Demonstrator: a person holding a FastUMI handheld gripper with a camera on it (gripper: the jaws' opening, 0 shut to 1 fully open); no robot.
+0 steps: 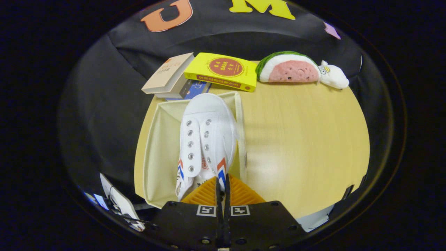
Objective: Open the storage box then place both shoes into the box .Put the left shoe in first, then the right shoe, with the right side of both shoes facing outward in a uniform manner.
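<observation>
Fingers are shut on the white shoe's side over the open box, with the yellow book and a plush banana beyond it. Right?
Not quite: the gripper view shows a plush watermelon slice, not a banana. The fingers do pinch the white shoe over the open box, yellow book beyond.

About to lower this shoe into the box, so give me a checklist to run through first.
1. Grip: the gripper has its fingers closed on the white shoe at its side edge: ok.
2. Storage box open: ok.
3. Shoe over the box opening: ok.
4. Box free of the other shoe: cannot tell.
5. Which shoe this is, left or right: cannot tell.
6. Books and watermelon plush clear of the box: ok.
</observation>
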